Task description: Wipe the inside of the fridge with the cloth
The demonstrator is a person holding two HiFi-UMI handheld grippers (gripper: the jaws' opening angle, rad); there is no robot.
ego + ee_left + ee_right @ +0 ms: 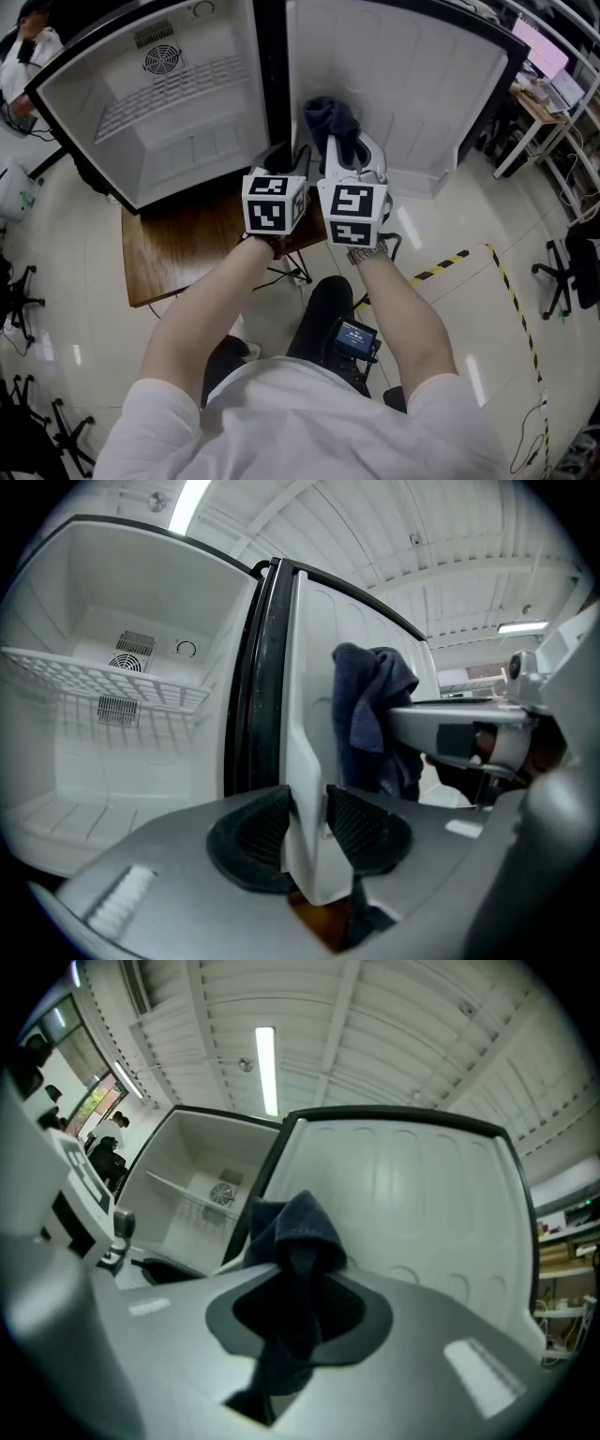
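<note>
- Dark blue terry cloth (pixel 330 117): bunched up, pinched between the closed jaws of the right gripper (pixel 298 1307), just in front of the small white fridge's (pixel 178 122) open door (pixel 394 84).
- Left gripper (pixel 307 822): jaws clamped on that door's white edge.
- Fridge rests on brown wooden table (pixel 187 244).

A wooden table (pixel 178 248) stands on a pale floor (pixel 75 309) crossed by striped tape (pixel 441 265), a chair (pixel 581 262) nearby.

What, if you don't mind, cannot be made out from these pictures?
Head view: both grippers' jaws, behind their marker cubes.
Right gripper view: the cloth's lower end, sunk inside the right gripper.
Left gripper view: the fridge door's lower edge, behind the left gripper.
Any dirt inside the fridge: too small.
</note>
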